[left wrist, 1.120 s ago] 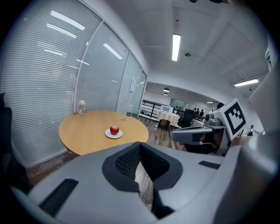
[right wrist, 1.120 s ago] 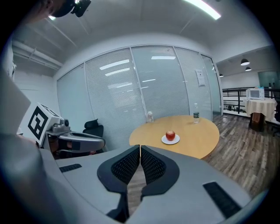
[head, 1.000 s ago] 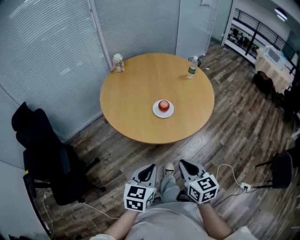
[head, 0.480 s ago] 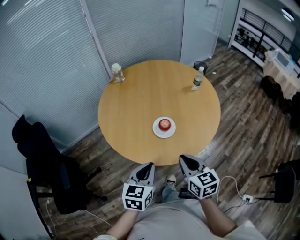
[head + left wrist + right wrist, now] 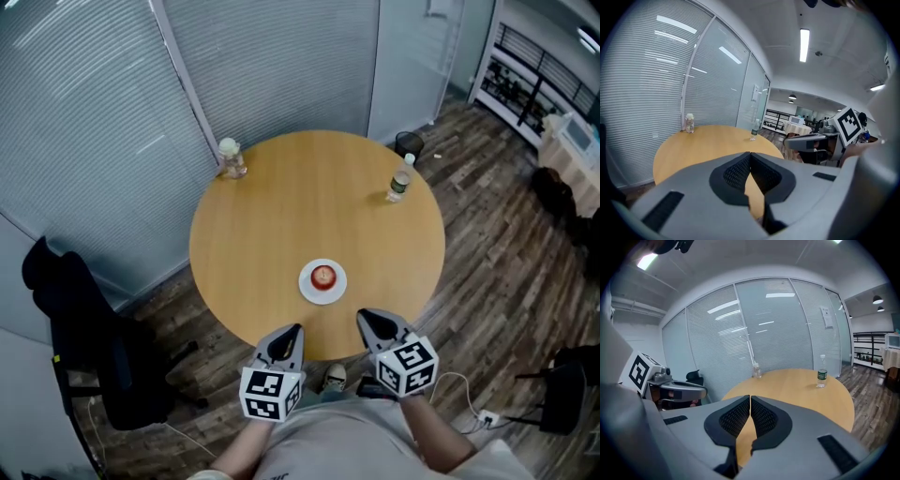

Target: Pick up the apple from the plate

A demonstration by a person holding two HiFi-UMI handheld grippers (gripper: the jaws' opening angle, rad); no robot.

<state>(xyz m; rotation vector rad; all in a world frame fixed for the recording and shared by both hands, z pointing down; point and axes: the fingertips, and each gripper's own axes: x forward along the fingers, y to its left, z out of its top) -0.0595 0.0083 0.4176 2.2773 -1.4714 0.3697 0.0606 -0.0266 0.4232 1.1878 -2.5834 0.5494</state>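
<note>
A red apple (image 5: 322, 276) sits on a small white plate (image 5: 308, 290) near the front of a round wooden table (image 5: 281, 206). My left gripper (image 5: 292, 330) hangs just short of the table's near edge, left of the plate, its jaws shut with nothing between them. My right gripper (image 5: 364, 319) is beside it, just right of the plate, also shut and empty. In the left gripper view the shut gripper (image 5: 750, 155) points over the tabletop (image 5: 703, 140). In the right gripper view the gripper (image 5: 750, 399) hides the plate.
A jar (image 5: 230, 156) stands at the table's far left edge and a green-labelled bottle (image 5: 401, 181) at its far right. A black office chair (image 5: 89, 333) is on the floor to the left. Glass walls with blinds stand behind the table. A cable (image 5: 464, 389) lies on the floor.
The person has walked up to the table; both grippers have gone from well back over the floor to the table's near edge. Both have stayed shut.
</note>
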